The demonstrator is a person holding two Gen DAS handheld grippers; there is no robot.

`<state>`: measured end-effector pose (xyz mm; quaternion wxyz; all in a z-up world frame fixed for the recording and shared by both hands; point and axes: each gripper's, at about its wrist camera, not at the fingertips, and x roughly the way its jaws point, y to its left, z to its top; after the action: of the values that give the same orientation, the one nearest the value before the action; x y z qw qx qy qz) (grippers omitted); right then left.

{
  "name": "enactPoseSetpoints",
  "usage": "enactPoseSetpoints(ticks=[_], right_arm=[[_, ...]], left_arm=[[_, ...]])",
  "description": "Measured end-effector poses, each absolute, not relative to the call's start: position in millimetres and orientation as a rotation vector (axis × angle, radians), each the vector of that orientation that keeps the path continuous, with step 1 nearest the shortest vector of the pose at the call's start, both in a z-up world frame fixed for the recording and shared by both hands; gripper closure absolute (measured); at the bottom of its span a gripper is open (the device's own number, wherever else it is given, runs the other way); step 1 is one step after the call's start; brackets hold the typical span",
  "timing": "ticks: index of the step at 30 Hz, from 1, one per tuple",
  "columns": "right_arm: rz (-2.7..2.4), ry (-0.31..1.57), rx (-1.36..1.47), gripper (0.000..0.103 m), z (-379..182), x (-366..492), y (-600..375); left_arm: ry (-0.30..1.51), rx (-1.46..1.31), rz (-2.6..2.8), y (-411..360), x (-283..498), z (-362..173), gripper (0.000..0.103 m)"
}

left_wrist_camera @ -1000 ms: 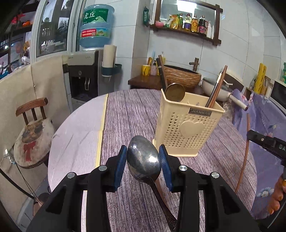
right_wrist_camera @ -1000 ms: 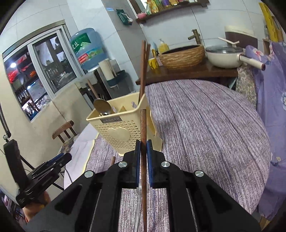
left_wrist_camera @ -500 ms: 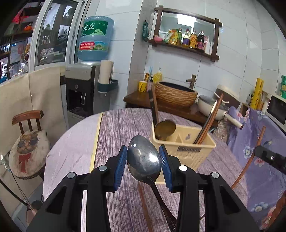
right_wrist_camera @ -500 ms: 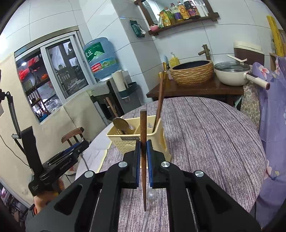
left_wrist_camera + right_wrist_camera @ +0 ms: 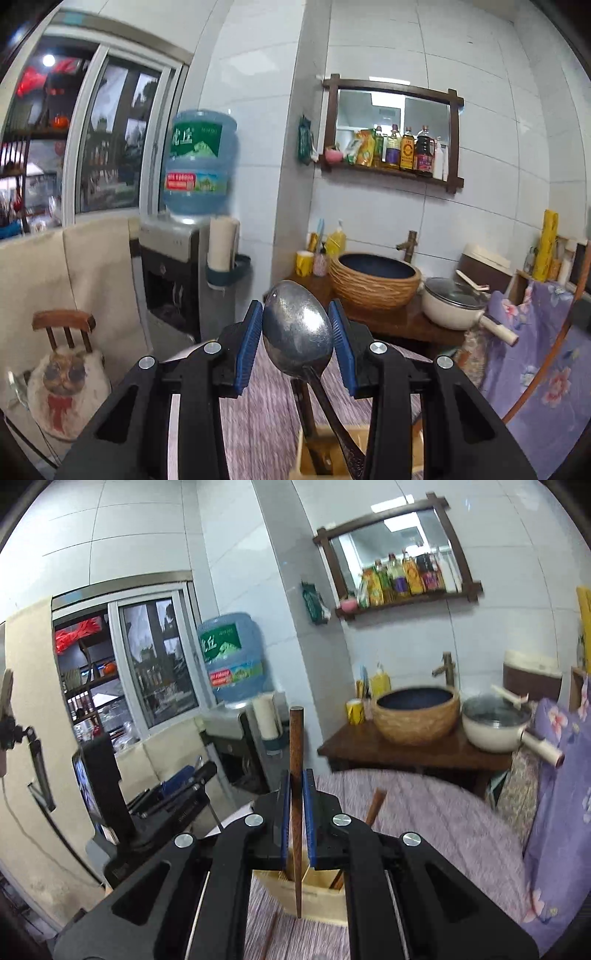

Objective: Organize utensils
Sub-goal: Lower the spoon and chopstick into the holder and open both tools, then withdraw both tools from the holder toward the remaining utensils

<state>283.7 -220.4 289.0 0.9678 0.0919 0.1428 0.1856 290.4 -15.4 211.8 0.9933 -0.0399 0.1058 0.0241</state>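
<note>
My left gripper (image 5: 295,343) is shut on a metal spoon (image 5: 297,330), bowl up, its handle pointing down over the cream utensil holder (image 5: 314,454) right below. My right gripper (image 5: 295,805) is shut on a brown wooden chopstick (image 5: 296,746), held upright with its lower tip in front of the same holder (image 5: 321,904). Other chopsticks (image 5: 375,806) stand in the holder. The left gripper also shows at the left of the right wrist view (image 5: 173,794). The held chopstick shows at the right edge of the left wrist view (image 5: 554,343).
The holder stands on a round table with a purple cloth (image 5: 424,834). Another chopstick (image 5: 267,934) lies on the cloth. Behind are a wooden counter (image 5: 388,321) with a woven basin (image 5: 375,277) and a pot (image 5: 452,304), a water dispenser (image 5: 177,280) and a chair (image 5: 62,354).
Both grippers have risen and tilted up above the holder, which has dropped to the bottom of both views. The spoon and the chopstick stay gripped.
</note>
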Motion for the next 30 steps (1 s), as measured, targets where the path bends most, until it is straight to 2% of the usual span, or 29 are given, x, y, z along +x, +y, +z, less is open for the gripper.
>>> enactPoseSetpoints(ticks=[4,12,24,25,26,27,28,30], right_arm=[[0.347,0.283,0.169,0.095,286,310,-212],[0.318,0.368,0.141,0.095,228,340,-202],[0.312,0.456,0.123,0.095,166,349,-194],[0.318,0.462,0.121,0.095,162,349,-194],[0.323,0.464,0.121,0.095,160,348,-194],[0.327,0.465,0.12,0.095,157,347,-194],[0.323,0.465,0.116,0.09,154,345,-194],[0.308,0.449,0.113,0.069,151,338,-197]], left_arm=[[0.204,-0.03,0.091,-26,308,193,0.066],[0.271,0.0,0.089,-28,309,144,0.066],[0.336,0.049,0.011,-48,302,108,0.069],[0.334,0.05,0.005,-48,299,107,0.065],[0.334,0.05,0.001,-48,297,107,0.054],[0.331,0.05,-0.002,-47,293,107,0.048],[0.32,0.05,0.0,-46,287,107,0.039],[0.3,0.053,0.005,-43,276,109,0.033]])
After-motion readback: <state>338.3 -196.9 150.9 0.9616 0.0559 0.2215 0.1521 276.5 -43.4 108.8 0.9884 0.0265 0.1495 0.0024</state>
